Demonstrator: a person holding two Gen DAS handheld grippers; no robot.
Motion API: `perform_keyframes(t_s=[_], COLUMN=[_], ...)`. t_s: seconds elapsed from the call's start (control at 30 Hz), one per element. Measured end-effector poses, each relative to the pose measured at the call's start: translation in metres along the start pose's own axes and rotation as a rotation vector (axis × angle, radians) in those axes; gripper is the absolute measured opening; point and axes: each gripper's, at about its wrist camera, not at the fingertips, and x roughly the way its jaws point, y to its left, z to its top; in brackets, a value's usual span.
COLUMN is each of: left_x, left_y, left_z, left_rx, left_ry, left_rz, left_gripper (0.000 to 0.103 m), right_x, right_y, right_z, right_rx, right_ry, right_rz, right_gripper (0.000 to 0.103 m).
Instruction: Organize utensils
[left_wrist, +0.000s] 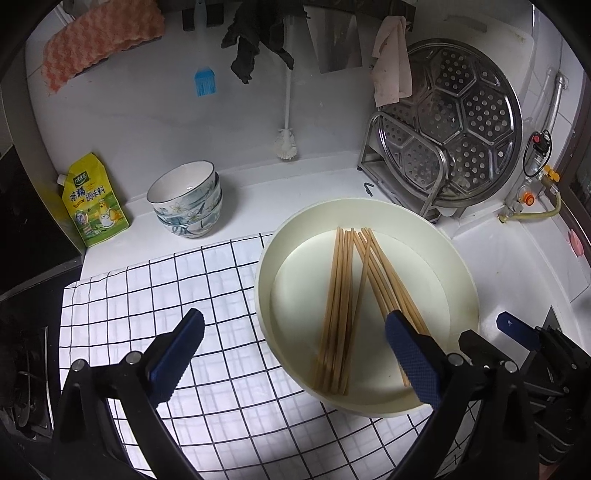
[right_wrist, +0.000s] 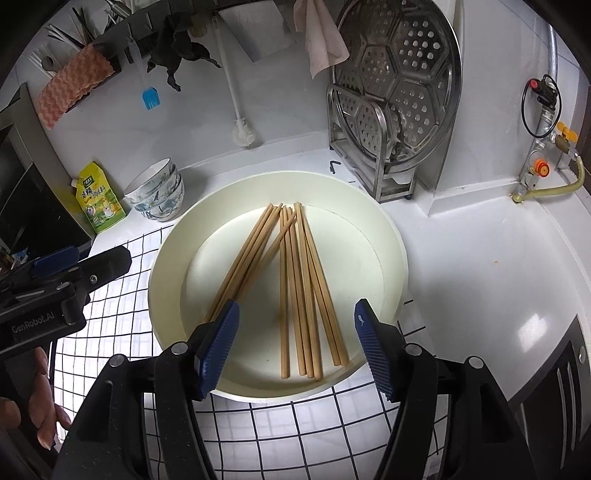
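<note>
Both grippers sit wide apart, nothing between the pads. My left gripper (left_wrist: 295, 350) hangs over the near-left rim of the cream basin (left_wrist: 266, 258), one blue pad over the checked cloth (left_wrist: 147, 295), the other over the basin floor. My right gripper (right_wrist: 295, 350) hovers at the basin's near edge. Wooden chopsticks (right_wrist: 295, 280) lie loose inside the basin in two fanned bundles, tips meeting at the far side, spreading toward me. Basin rests on the cloth on the white counter (right_wrist: 480, 277). Stacked bowls (left_wrist: 188, 201) and a yellow seasoning pouch (left_wrist: 94, 203) stand further left, steamer tray (left_wrist: 458, 122) in a rack behind.
</note>
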Motion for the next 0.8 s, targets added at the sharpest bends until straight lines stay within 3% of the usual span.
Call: perform_keyframes(t_s=[0.8], left_x=[-0.018], left_y=[0.003], left_z=[-0.002], left_rx=[0.026], left_ry=[-0.028], left_rz=[0.027], left_gripper=[0.097], right_x=[-0.011], right_y=[0.009], right_z=[0.000], right_rx=[-0.014], right_ry=[-0.006], right_rz=[-0.014], right_gripper=[0.066])
